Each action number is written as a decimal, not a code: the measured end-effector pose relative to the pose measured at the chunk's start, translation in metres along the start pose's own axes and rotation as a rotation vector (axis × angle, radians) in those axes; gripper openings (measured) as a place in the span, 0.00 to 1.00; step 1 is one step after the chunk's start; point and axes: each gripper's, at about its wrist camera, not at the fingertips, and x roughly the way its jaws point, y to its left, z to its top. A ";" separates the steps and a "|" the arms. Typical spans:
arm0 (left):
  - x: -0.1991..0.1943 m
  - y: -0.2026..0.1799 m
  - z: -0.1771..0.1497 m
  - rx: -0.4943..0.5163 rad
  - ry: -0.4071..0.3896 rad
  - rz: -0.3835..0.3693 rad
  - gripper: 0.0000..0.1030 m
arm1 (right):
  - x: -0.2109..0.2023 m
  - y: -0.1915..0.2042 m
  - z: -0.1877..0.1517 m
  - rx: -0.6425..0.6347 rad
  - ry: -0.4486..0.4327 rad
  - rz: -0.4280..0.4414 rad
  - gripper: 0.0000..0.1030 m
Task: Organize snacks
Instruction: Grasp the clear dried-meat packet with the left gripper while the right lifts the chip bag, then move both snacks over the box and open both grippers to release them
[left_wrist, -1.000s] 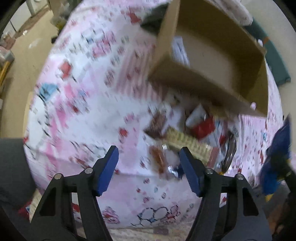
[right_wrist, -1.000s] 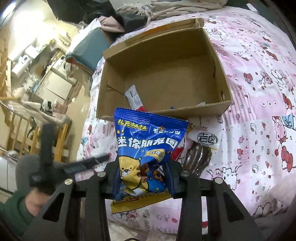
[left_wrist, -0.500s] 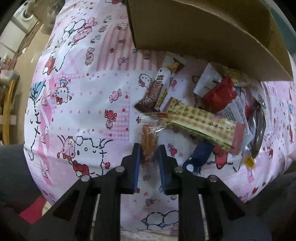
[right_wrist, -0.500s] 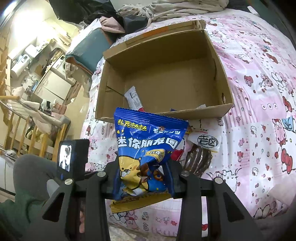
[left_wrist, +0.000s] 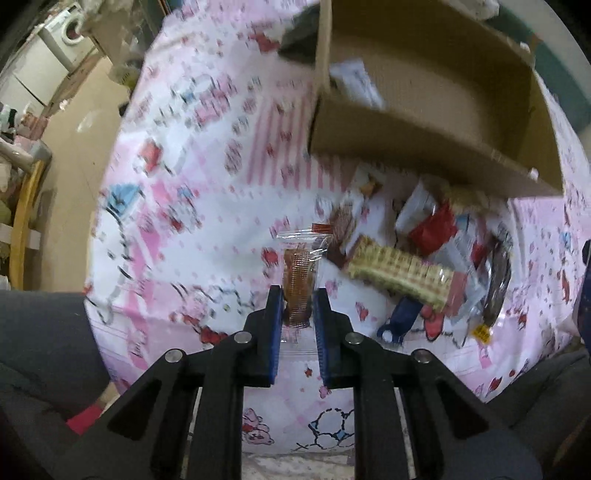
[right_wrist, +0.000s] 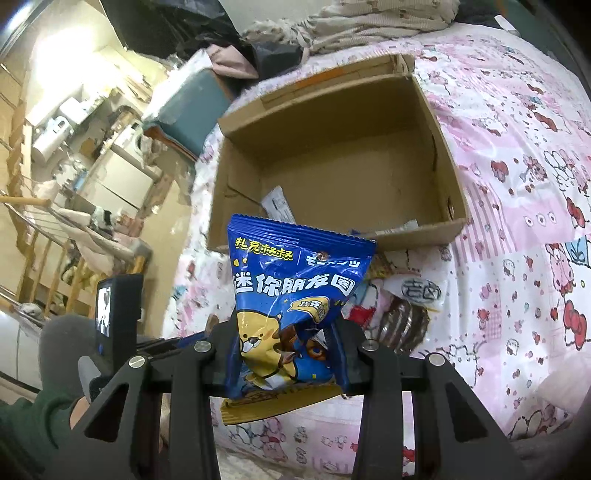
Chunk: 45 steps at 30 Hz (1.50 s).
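My left gripper (left_wrist: 297, 295) is shut on a small clear packet with a brown snack (left_wrist: 298, 275), lifted a little above the pink patterned bedspread (left_wrist: 207, 177). To its right lies a pile of snacks, among them a tan checked wafer pack (left_wrist: 400, 271) and a red packet (left_wrist: 432, 230). My right gripper (right_wrist: 286, 328) is shut on a blue snack bag (right_wrist: 291, 299) with yellow print, held in front of the open cardboard box (right_wrist: 448, 184). A white packet (right_wrist: 277, 203) lies inside the box.
A dark round snack in clear wrap (right_wrist: 402, 325) lies beside the blue bag. A person's green sleeve (right_wrist: 26, 428) and the left gripper's screen (right_wrist: 114, 314) show at the lower left. Rumpled clothes (right_wrist: 369, 18) lie behind the box. Floor and furniture lie beyond the bed's left edge.
My left gripper came down on the pile, closed on the brown snack packet and lifted it off the bedspread. The right gripper has kept still with the blue bag.
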 end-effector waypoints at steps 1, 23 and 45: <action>-0.008 -0.001 0.003 0.000 -0.019 -0.006 0.13 | -0.002 0.001 0.001 -0.001 -0.010 0.012 0.40; -0.096 -0.035 0.122 0.147 -0.371 -0.063 0.13 | -0.007 -0.019 0.076 -0.023 -0.189 0.011 0.40; -0.034 -0.064 0.155 0.217 -0.355 -0.098 0.13 | 0.060 -0.049 0.112 0.009 -0.092 -0.102 0.40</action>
